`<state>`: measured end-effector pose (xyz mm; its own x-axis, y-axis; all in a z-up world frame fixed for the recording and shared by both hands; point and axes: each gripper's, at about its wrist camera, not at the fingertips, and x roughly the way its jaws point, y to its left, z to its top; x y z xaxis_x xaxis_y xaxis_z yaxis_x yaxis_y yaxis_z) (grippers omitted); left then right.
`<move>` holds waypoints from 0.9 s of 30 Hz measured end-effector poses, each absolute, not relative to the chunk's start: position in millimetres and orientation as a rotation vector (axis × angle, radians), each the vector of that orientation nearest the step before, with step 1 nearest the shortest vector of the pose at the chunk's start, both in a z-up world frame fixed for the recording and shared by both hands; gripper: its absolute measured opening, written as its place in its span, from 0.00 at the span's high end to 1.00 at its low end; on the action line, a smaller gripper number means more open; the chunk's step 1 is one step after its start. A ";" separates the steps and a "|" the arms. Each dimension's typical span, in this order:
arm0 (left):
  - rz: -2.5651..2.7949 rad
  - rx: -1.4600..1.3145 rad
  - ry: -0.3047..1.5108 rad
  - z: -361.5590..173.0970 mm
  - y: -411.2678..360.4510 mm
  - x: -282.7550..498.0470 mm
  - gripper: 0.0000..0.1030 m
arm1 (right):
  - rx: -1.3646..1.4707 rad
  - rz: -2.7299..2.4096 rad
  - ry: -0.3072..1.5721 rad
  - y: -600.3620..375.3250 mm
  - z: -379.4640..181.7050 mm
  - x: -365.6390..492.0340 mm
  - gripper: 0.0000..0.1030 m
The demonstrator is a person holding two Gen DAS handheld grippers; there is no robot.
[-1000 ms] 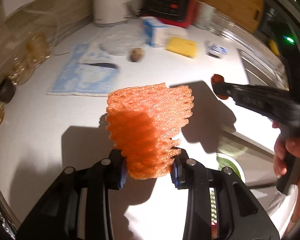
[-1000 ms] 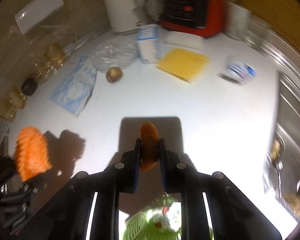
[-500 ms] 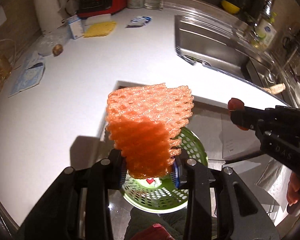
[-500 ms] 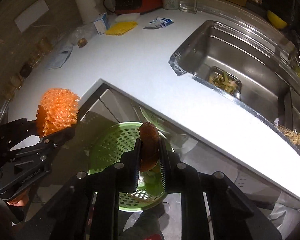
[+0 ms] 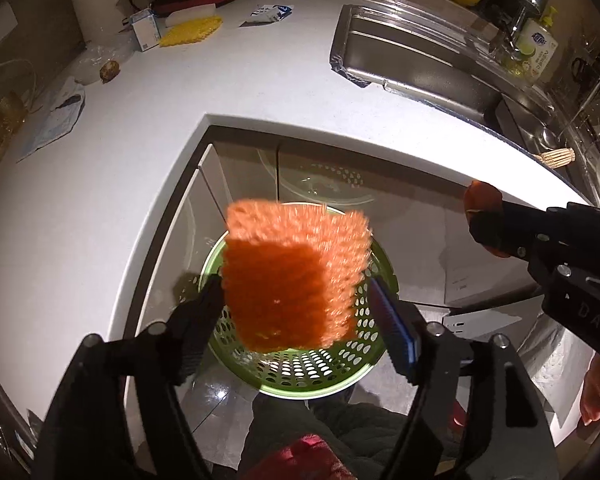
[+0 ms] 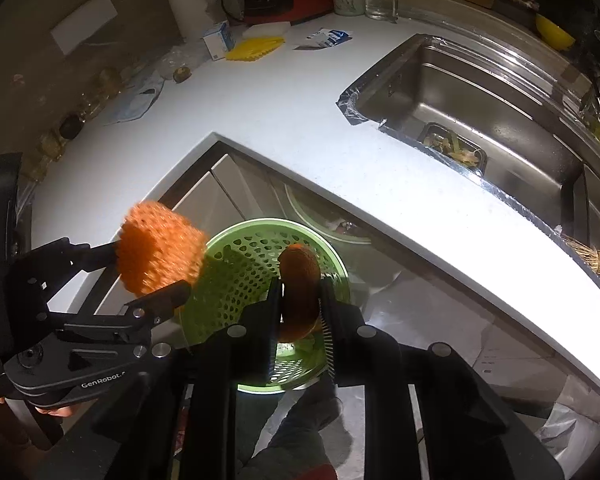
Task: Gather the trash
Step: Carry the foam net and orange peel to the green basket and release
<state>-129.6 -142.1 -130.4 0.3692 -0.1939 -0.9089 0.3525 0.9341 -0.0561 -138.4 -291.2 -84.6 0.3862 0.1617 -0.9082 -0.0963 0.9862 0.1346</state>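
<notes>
Left claw (image 5: 296,308): I read its jaws as opening, standing wide apart above the bin. Neither pad presses on anything.
Orange foam net (image 5: 296,276): it sits between my left claw's fingers, blurred. The blue pad on the right finger (image 5: 392,332) stands clear of it. On the other side the net overlaps the finger tip, and I cannot tell whether they touch. In the right wrist view the same net (image 6: 160,252) appears between the two left fingers, level with the bin's near rim.
Right claw (image 6: 300,304): its jaws are nearly together but opening slightly, with the brown scrap between the pads. I see both pads against it, so I log it as clamped.
Brown scrap (image 6: 298,292): rounded, orange at the top edge, upright between my right claw's fingers and standing out past the tips. In the left wrist view it (image 5: 482,204) shows at the tip of the right claw, to the right of my left claw.
Green perforated bin (image 5: 364,356): directly below and ahead of both claws, on the floor in the inner corner of the worktop. A few scraps lie on its bottom.
White worktop (image 6: 260,112): ahead of both claws, wrapping round the bin on two sides.
Sink (image 6: 480,92): ahead and to the right of my right claw, with food scraps in its strainer.
Remaining litter: a yellow foam net (image 6: 254,50), a small carton (image 6: 219,42) and a torn wrapper (image 6: 324,38) lie far ahead of the claws, near the back wall.
Person's hand (image 5: 596,392): on the right claw's handle, at the right edge of the left wrist view.
</notes>
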 end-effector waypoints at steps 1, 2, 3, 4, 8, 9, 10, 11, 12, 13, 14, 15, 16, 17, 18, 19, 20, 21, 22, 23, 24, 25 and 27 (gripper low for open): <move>-0.347 0.154 1.140 -129.8 -141.2 -129.9 0.27 | 0.062 0.169 1.162 -290.4 -84.3 -137.7 0.80; -0.342 0.153 1.141 -128.9 -140.2 -129.5 0.24 | 0.060 0.174 1.161 -289.5 -83.9 -136.8 0.79; -0.335 0.148 1.142 -128.1 -137.9 -128.4 0.21 | 0.060 0.179 1.160 -288.8 -83.5 -136.7 0.79; -0.332 0.142 1.142 -127.3 -136.5 -127.7 0.20 | 0.059 0.186 1.158 -287.3 -82.8 -135.3 0.79; -0.312 0.131 1.135 -123.9 -129.5 -124.1 0.16 | 0.057 0.205 1.156 -281.9 -81.5 -130.3 0.79; -0.311 0.129 1.133 -123.1 -128.2 -123.4 0.16 | 0.055 0.210 1.157 -280.4 -81.4 -129.3 0.79; -0.309 0.128 1.129 -121.9 -124.9 -121.9 0.16 | 0.052 0.216 1.159 -277.8 -81.5 -127.5 0.78; -0.305 0.125 1.127 -120.9 -121.9 -120.3 0.15 | 0.050 0.222 1.162 -276.0 -81.9 -125.9 0.78; -0.304 0.124 1.127 -120.5 -119.8 -119.1 0.15 | 0.048 0.229 1.164 -273.8 -82.3 -125.2 0.78; -0.299 0.118 1.125 -119.9 -116.5 -117.6 0.15 | 0.043 0.239 1.168 -270.4 -82.9 -123.7 0.78; -0.296 0.111 1.124 -119.4 -113.5 -116.3 0.15 | 0.036 0.248 1.172 -266.7 -83.7 -122.5 0.78; -0.295 0.107 1.128 -119.2 -110.3 -114.7 0.14 | 0.030 0.256 1.175 -263.4 -84.1 -121.5 0.77; -0.290 0.102 1.128 -119.1 -106.3 -112.8 0.14 | 0.022 0.270 1.183 -258.7 -85.0 -120.0 0.73; -0.285 0.100 1.127 -119.1 -102.8 -111.0 0.14 | 0.019 0.278 1.188 -255.6 -84.9 -119.3 0.55; -0.278 0.100 1.128 -119.4 -100.5 -109.7 0.14 | 0.016 0.277 1.185 -252.9 -84.0 -118.8 0.31; -0.269 0.102 1.127 -119.6 -96.9 -107.6 0.14 | 0.011 0.264 1.169 -250.8 -81.2 -118.4 0.25; -0.265 0.102 1.126 -119.9 -95.2 -106.4 0.14 | 0.006 0.258 1.150 -249.3 -77.5 -117.4 0.22; -0.260 0.102 1.126 -120.0 -92.9 -105.0 0.14 | 0.005 0.261 1.144 -248.1 -75.3 -116.2 0.22; -0.256 0.098 1.127 -120.0 -90.3 -103.1 0.14 | 0.005 0.267 1.142 -246.3 -73.4 -113.5 0.22; -0.252 0.093 1.129 -120.0 -88.7 -101.5 0.14 | 0.005 0.266 1.140 -245.7 -72.0 -111.4 0.22; -0.250 0.089 1.131 -120.2 -86.9 -99.6 0.14 | 0.005 0.259 1.137 -245.1 -70.9 -108.8 0.21; -0.246 0.086 1.131 -120.3 -84.3 -96.9 0.14 | 0.006 0.255 1.136 -245.0 -70.6 -106.3 0.21; -0.243 0.082 1.131 -120.2 -80.7 -93.0 0.14 | 0.015 0.246 1.134 -245.4 -70.2 -101.6 0.20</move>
